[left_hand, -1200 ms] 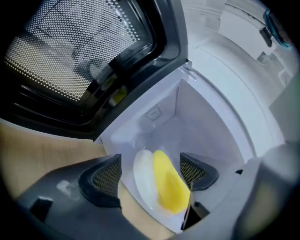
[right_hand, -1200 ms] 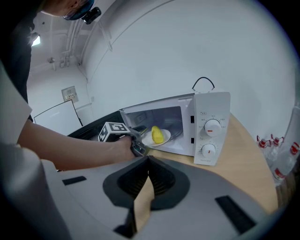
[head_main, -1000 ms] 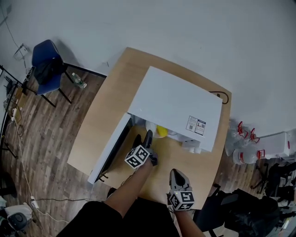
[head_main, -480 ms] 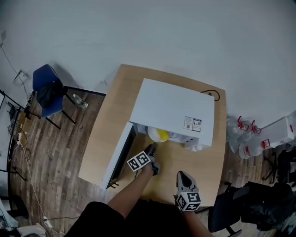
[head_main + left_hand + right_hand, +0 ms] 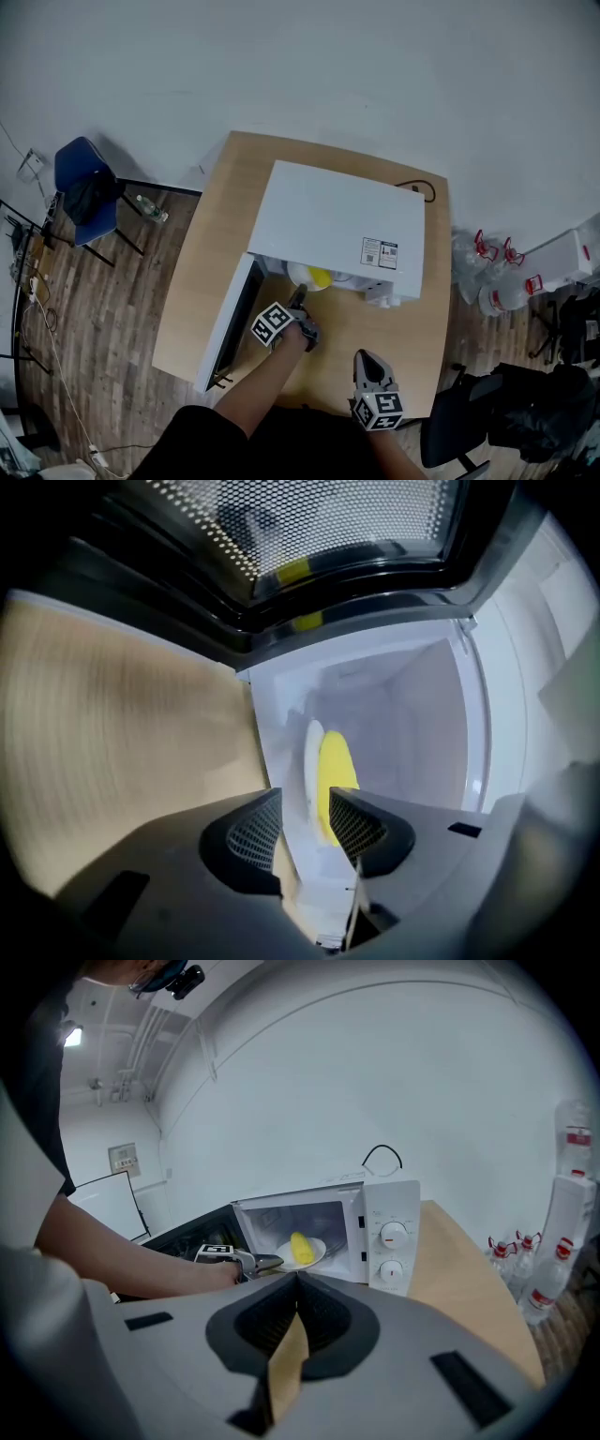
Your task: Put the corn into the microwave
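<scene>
While you are holding the left gripper (image 5: pixel 298 296) at the mouth of the white microwave (image 5: pixel 337 220), its door (image 5: pixel 230 323) is standing swung out on your left, walling off that side. Bare counter (image 5: pixel 403 323) is lying open in front of the control panel. The left gripper's jaws are closing with nothing between them. The corn (image 5: pixel 336 766) is lying just beyond their tips, on a white plate (image 5: pixel 317 1258) inside the cavity. Your right gripper (image 5: pixel 295 1283) is hovering near the counter's near edge, jaws pressed together and empty, well apart from the corn.
</scene>
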{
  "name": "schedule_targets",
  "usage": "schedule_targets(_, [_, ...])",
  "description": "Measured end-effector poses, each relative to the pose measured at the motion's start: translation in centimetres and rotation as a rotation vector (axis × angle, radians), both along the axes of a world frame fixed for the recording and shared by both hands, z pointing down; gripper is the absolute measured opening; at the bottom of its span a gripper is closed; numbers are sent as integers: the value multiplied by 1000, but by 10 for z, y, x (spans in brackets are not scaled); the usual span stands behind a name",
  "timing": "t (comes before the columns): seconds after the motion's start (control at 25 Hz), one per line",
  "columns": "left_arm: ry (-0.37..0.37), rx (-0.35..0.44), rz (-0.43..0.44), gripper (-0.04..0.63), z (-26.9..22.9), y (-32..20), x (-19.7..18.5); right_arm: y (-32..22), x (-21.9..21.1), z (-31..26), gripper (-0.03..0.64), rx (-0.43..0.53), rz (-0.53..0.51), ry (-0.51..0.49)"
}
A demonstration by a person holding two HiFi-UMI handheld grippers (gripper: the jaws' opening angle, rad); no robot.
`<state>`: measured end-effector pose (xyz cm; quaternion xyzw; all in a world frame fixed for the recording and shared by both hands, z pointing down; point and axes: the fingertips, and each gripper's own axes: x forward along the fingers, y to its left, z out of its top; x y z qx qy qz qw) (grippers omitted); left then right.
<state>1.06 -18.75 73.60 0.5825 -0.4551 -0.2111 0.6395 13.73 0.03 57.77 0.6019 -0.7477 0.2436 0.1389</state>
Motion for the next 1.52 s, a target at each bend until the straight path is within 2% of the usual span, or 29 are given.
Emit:
schedule_targets(0.04, [4, -9, -14, 145, 0, 0, 1, -2, 1, 1, 60, -2, -1, -1])
schedule_targets(0.12, [-12, -8, -24, 37, -1, 0, 2, -6, 3, 2, 60, -3, -4, -4])
schedule_targets(0.4, [27, -25, -92, 29, -1, -6, 7, -15, 7, 8, 60, -14, -18, -14])
schedule_targets(0.64, [10, -38, -122, 26, -1, -19, 11, -17, 13, 12, 60, -26, -19, -20])
schedule_targets(1.52, [-38, -76, -144, 26, -2, -55, 26, -20, 34, 18, 60, -38, 20, -37])
